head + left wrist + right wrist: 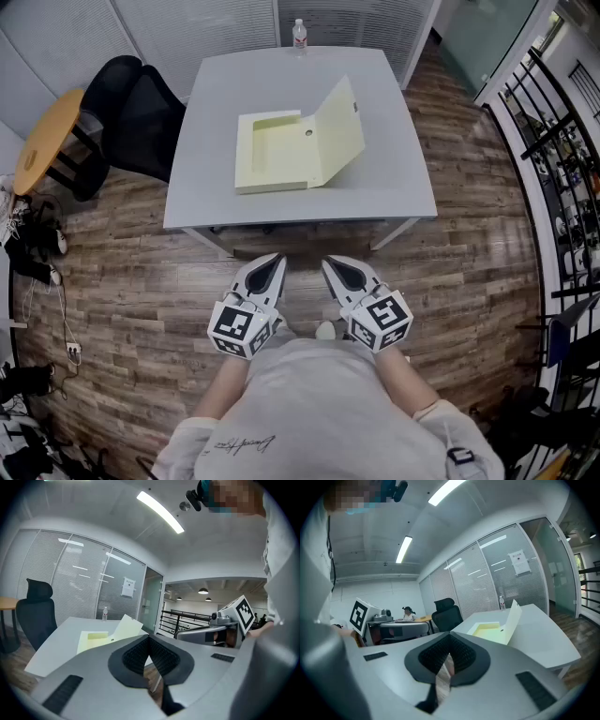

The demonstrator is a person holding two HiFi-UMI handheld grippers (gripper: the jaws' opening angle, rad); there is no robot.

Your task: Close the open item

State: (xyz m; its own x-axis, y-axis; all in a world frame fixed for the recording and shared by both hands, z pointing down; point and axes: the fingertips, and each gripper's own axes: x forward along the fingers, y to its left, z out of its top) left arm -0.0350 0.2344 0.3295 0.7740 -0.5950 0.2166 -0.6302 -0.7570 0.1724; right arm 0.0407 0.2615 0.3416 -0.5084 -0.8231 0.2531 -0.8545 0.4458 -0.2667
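Open pale yellow box file (277, 155) at mid-desk (398, 187), its lid (339, 129) raised along the right edge (hinge line running away from the person), well ahead of left gripper (270, 264) and right gripper (336, 270), fingers closed on nothing; the right gripper appears nearer the lid.

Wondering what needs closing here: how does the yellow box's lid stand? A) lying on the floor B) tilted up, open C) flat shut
B: the yellow box lies on the table with its lid tilted up, the inside showing.
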